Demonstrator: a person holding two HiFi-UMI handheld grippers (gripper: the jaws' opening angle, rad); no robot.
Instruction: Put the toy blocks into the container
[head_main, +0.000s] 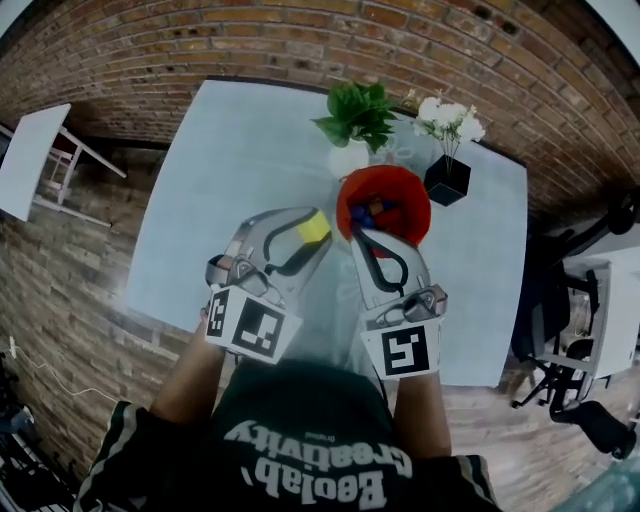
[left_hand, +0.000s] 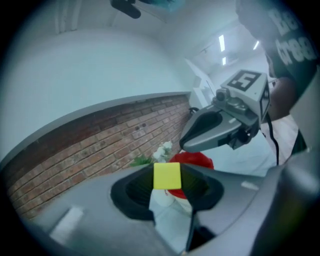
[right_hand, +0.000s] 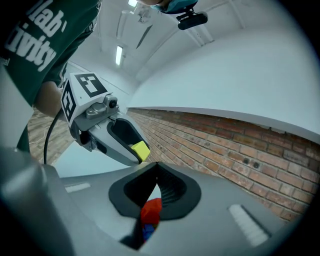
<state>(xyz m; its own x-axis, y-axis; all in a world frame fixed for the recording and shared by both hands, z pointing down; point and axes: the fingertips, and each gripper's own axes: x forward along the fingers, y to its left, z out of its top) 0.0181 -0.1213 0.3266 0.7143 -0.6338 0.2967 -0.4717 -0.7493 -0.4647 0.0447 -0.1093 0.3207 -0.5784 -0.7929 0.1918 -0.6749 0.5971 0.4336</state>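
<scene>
Yellow cube-shaped toy block (head_main: 313, 227) is off the worktop, pinched in my left hand-held gripper (head_main: 309, 236). The jaws are clenched on two opposite faces, with the block right at the tips. That tip grip makes sense to me: no jaw reaches past the block, so it should drop clean on release. The block hangs just left of the round red container (head_main: 417, 196), near its rim. As far as the head view tells, it is not over the opening. I judge this is the carry-in step, drop not yet done.

The container sits toward the far edge of the pale blue worktop (head_main: 210, 180), right of centre. Inside I see at least one blue block (head_main: 367, 214); the other bits are too small to call. So the task looks partly done.

My right hand-held gripper (right_hand: 157, 169) has its jaws pressed together at the tips, grasping nothing. Through the slit below the tips only the red container and the blue inside show. Its nose lies at the container's near rim, beside the left one. My guess is it's parked out of the way; I can't tell if it touches the rim.

A leafy green plant in a white pot (head_main: 352, 120) stands at the far edge, just behind the container. White flowers in a black square vase (head_main: 447, 178) stand toward the far right corner. Both are near the container, so the move in should stay short so as not to clip them.
</scene>
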